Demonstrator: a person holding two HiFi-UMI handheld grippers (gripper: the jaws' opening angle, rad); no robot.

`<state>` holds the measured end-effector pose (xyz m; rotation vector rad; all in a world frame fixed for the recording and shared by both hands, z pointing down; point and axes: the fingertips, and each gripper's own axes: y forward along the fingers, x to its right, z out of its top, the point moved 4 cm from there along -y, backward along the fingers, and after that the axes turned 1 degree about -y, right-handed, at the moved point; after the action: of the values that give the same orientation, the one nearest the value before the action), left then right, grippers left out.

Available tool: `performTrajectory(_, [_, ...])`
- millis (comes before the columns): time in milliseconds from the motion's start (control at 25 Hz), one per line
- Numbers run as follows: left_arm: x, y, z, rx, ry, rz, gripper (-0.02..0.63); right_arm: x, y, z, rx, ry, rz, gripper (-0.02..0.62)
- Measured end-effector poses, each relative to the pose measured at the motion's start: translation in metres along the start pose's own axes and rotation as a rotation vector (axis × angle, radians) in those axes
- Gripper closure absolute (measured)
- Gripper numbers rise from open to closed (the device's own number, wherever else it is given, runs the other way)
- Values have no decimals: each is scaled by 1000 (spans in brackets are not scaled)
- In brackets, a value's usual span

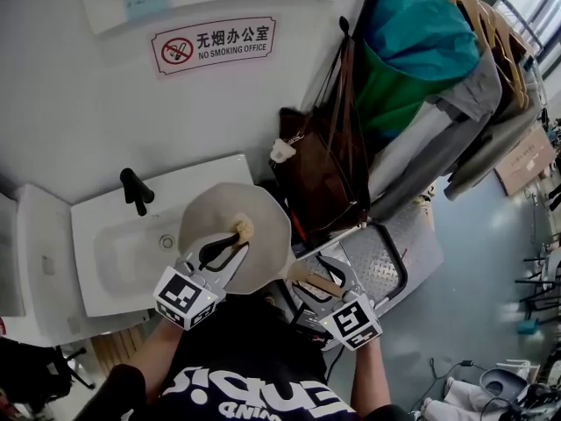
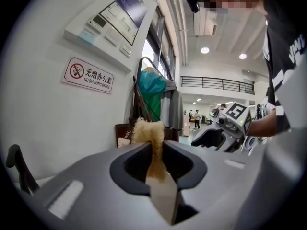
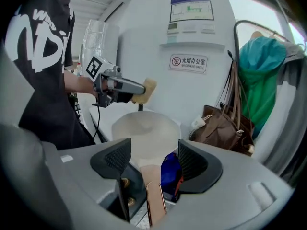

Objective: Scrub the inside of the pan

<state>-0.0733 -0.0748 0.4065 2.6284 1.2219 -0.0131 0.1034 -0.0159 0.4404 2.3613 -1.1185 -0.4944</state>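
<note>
Grips a sponge point(image 2: 149, 138) in the left gripper point(image 2: 156, 164), jaws pinched shut on its lower part, frayed top sticking out past the tips. Holds it above the pan point(image 1: 254, 204), over the inside of the bowl; cannot tell whether it touches the surface. Has the right gripper point(image 3: 148, 159) placed around the handle point(image 3: 154, 200), jaws spread wide, pads standing clear of it on both sides, so no grip there. Finds the pan at the right end of the sink point(image 1: 105, 261), pale inside facing up, handle running back toward the right gripper. Shows a black tap point(image 1: 136, 189) left of the pan, a no-smoking sign point(image 1: 215, 44) on the wall above, a brown bag point(image 1: 320, 174) hanging just to the pan's right, and something blue under the handle, too hidden to name.
</note>
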Motion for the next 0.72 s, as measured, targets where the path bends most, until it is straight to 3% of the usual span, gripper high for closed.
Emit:
performTrajectory(400, [-6, 15, -20, -69, -6, -62, 538, -3, 44, -76, -310, -48, 119, 304])
performTrajectory(720, [-11, 19, -29, -109, -10, -88, 538, -3, 62, -108, -426, -46, 159, 305])
